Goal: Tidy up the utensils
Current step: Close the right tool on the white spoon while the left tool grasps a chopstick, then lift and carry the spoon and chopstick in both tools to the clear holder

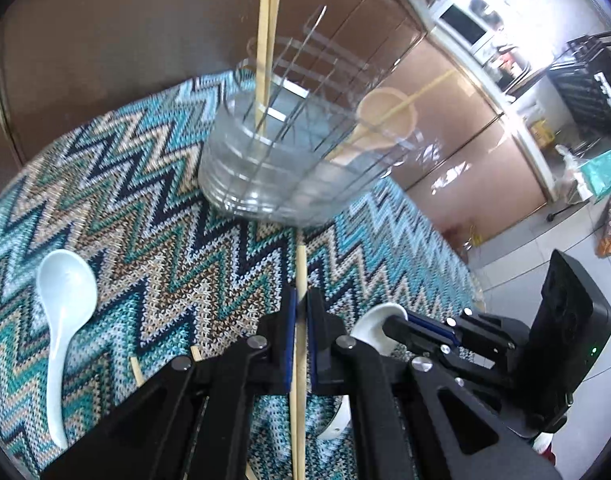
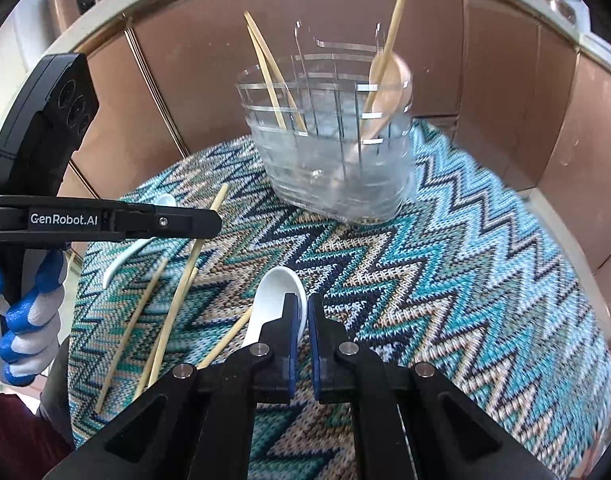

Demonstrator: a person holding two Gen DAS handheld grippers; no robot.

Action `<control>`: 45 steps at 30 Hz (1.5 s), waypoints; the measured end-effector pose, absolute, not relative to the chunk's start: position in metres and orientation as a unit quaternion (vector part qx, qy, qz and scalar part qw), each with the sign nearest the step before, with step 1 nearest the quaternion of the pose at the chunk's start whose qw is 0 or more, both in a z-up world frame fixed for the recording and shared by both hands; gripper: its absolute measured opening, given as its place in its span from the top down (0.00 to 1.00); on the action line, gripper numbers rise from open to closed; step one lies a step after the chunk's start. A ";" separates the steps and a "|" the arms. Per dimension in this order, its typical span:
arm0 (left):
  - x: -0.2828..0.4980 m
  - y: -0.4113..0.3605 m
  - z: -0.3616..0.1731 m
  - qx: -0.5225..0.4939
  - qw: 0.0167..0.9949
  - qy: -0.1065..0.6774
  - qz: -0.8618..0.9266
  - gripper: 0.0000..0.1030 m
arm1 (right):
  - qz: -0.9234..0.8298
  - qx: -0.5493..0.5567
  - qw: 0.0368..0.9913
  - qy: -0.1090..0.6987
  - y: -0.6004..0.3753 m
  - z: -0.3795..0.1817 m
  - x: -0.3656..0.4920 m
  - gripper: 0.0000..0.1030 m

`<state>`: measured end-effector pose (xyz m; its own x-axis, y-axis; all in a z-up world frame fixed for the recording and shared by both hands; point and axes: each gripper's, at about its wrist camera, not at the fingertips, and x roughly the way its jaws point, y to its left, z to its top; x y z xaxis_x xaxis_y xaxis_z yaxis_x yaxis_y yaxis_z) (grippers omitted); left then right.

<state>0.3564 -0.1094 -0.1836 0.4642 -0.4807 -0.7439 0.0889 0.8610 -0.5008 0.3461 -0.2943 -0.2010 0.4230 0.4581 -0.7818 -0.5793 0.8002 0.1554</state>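
My left gripper [image 1: 301,300] is shut on a wooden chopstick [image 1: 301,276], held above the zigzag mat [image 1: 165,240]. My right gripper [image 2: 303,308] is shut on the rim of a white ceramic spoon [image 2: 271,300] lying on the mat; it also shows in the left wrist view [image 1: 397,322]. A clear glass utensil holder [image 1: 289,152] [image 2: 337,152] stands at the mat's far side, holding two chopsticks [image 2: 271,80], a beige spoon [image 2: 389,92] and another chopstick. A second white spoon [image 1: 63,312] lies at the left. Several loose chopsticks [image 2: 173,304] lie beside the right gripper.
A brown panelled wall [image 2: 485,80] rises close behind the holder. The round table's edge [image 2: 593,300] curves to the right. The left gripper's body [image 2: 105,220] and a gloved hand [image 2: 25,320] are at the left of the right wrist view.
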 end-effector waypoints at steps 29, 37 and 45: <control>0.235 -0.059 -0.075 -0.239 0.885 0.349 -0.195 0.96 | 0.178 -0.056 0.922 0.339 -0.313 -0.090 0.210 0.95; 0.208 -0.040 -0.047 -0.251 0.895 0.312 -0.197 0.96 | 0.169 -0.065 0.934 0.308 -0.302 -0.063 0.183 0.95; 0.187 -0.024 -0.013 -0.251 0.908 0.268 -0.199 0.96 | 0.163 -0.068 0.946 0.271 -0.292 -0.032 0.165 0.95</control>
<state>0.1873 -0.0238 -0.0129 0.7769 -0.4958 -0.3880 0.2261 0.7949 -0.5630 0.1652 -0.2920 -0.0318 0.7995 0.2714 -0.5358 -0.3455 0.9375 -0.0407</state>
